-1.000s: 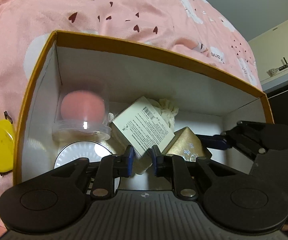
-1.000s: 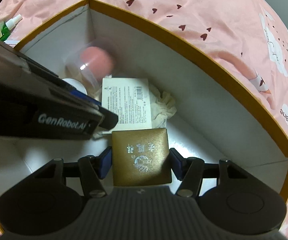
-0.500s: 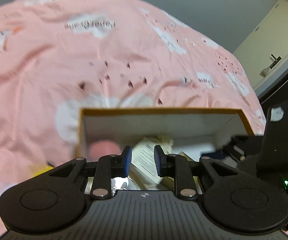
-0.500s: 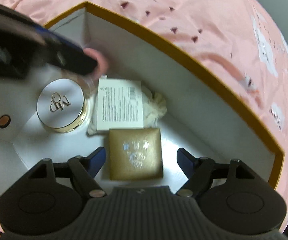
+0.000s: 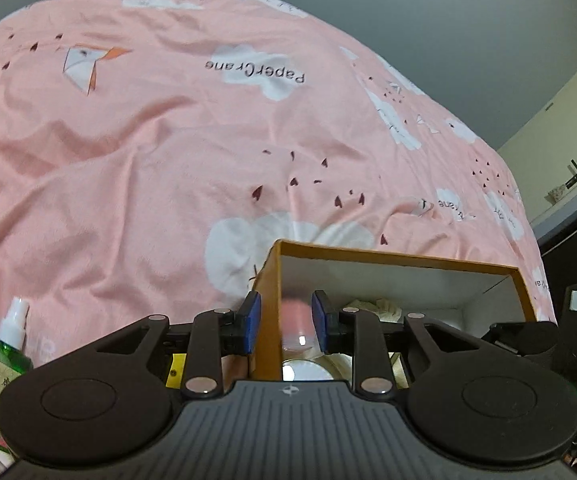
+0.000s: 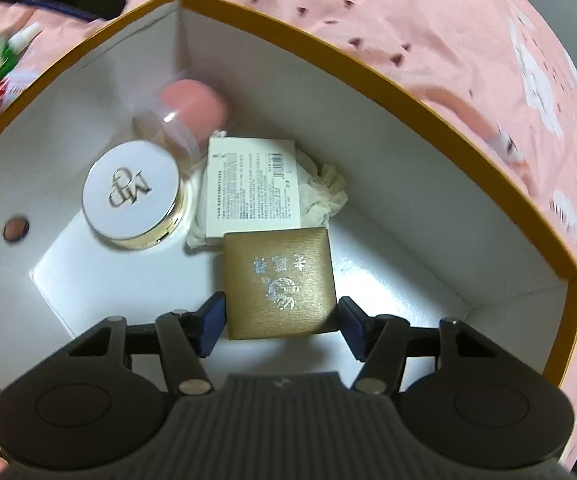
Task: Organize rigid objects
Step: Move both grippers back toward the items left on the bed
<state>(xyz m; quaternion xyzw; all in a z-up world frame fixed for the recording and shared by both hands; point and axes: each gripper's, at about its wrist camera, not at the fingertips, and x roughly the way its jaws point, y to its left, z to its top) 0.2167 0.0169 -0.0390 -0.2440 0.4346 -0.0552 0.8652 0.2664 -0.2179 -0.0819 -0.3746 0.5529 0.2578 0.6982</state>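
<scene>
Gold box point(image 6: 279, 283) lies on the floor of your orange-rimmed carton point(image 6: 368, 68).
Your right hand-held gripper point(image 6: 279, 325) brackets it, jaws just narrowed, pads not pressing. Your left hand-held gripper point(image 5: 284, 322), empty, narrow, just widening, hovers above the carton's corner on the pink bed cover point(image 5: 148, 152).

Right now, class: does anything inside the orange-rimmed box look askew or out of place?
Yes. The clear jar with the pink lid lies tipped on its side in the far corner, leaning by the round white compact. The labelled packet sits slightly crooked over a crumpled cloth pouch.
</scene>
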